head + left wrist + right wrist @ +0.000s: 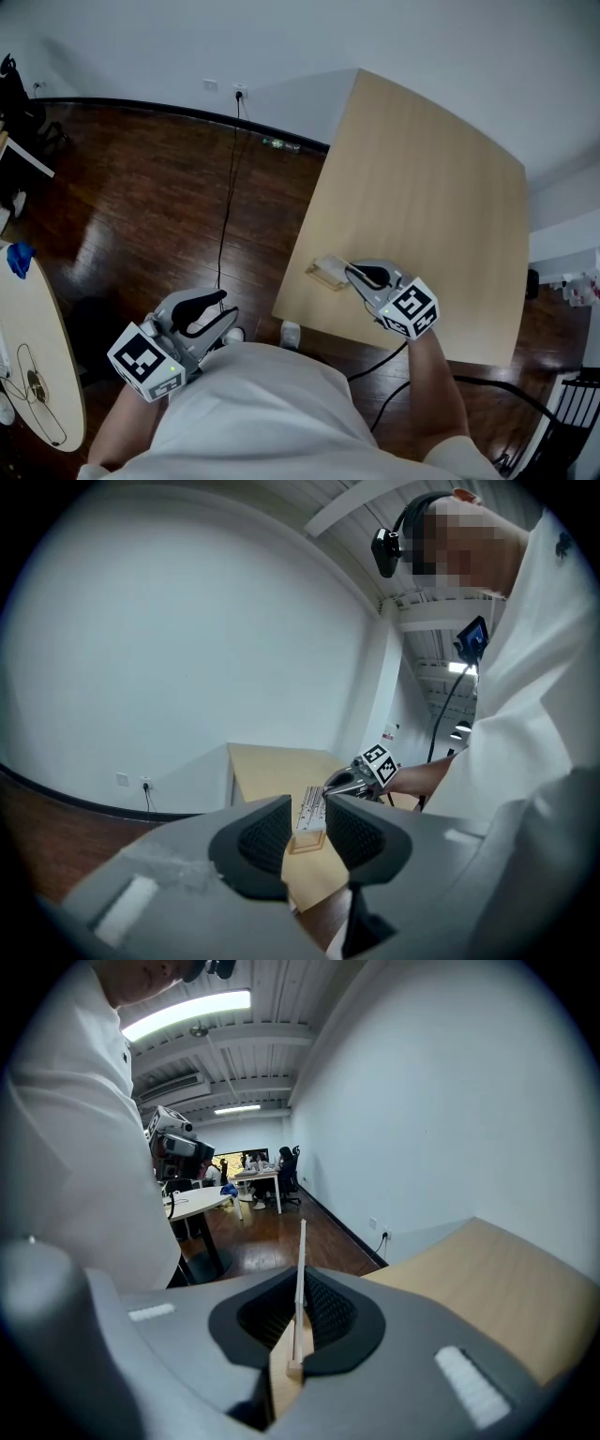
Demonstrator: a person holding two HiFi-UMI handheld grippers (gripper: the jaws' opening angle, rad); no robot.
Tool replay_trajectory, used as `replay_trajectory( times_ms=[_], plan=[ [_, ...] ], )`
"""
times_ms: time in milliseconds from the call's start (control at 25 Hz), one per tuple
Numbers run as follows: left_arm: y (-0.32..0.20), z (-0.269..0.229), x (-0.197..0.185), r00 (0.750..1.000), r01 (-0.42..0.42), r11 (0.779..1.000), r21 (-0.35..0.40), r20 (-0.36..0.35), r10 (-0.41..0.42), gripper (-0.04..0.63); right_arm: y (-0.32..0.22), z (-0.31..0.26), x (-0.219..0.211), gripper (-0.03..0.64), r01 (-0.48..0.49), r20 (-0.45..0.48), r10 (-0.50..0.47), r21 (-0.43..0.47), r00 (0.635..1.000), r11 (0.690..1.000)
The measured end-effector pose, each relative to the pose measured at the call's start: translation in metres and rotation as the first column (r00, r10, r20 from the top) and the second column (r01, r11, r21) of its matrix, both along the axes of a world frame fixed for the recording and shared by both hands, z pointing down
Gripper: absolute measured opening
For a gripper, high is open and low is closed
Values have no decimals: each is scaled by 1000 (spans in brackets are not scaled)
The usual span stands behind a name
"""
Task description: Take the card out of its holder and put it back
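A thin white card (311, 808) stands upright in a small wooden holder (307, 842) near the front left corner of the light wood table (422, 187). My right gripper (350, 272) is shut on the card, which shows edge-on (301, 1260) between its pads, with the holder's base (294, 1369) just below. The card (331, 266) and holder (317, 276) sit right at the gripper's tip in the head view. Off the table, my left gripper (228, 307) hangs over the floor beside the person's body. Its jaws stand open (309, 832) with nothing between them.
Dark wood floor lies to the left of the table, with a black cable (225, 216) running to a wall socket (240, 91). An oval table (37, 347) with a blue object (19, 258) stands at far left. Another cable (422, 375) trails at lower right.
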State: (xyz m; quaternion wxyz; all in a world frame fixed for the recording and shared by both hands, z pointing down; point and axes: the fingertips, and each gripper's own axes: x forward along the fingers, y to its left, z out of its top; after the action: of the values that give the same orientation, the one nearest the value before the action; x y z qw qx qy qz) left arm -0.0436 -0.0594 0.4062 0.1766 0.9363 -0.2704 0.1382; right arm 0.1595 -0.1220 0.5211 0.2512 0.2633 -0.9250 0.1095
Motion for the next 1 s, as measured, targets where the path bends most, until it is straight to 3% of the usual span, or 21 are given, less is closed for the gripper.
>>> replay_trajectory(
  times_ms=[1000],
  plan=[
    [-11,1,3,1000,-21,1000,-10,10,21,123,4,13,-1,21,9,-10,-10,-22,1000,1000]
  ],
)
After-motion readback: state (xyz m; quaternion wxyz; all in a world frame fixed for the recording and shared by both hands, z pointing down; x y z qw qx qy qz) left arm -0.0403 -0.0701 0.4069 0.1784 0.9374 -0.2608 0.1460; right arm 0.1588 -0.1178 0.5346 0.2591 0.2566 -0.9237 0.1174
